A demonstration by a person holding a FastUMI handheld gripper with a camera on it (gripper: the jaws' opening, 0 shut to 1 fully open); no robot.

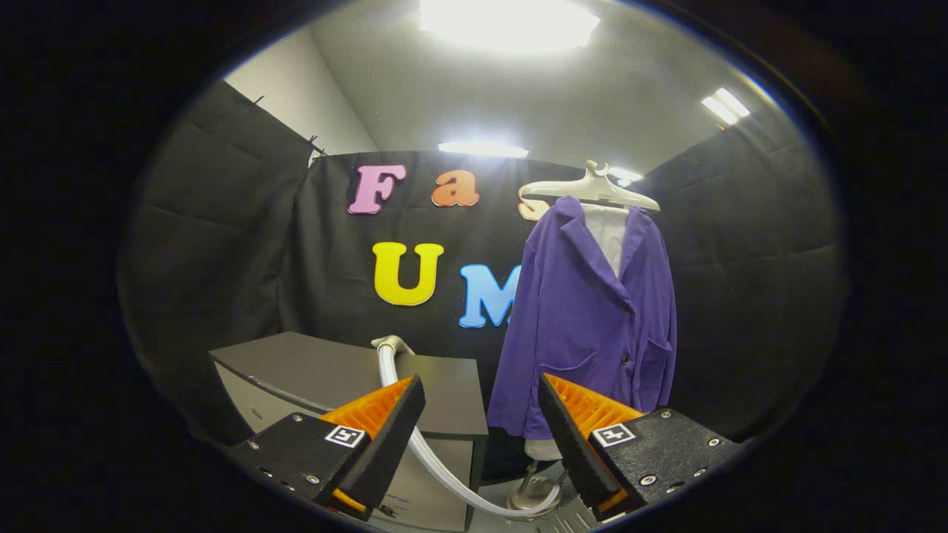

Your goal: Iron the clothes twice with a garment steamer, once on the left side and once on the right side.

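On the left, beyond the gripper, we note a dark cabinet with the steamer head resting on top, its hose running down between the fingers to the base. Fingers stand wide apart, holding nothing. Further right, the purple jacket hangs upright on a hanger, long axis vertical. We judge the steamer head lies ahead and left of the gripper; that is the first reach.
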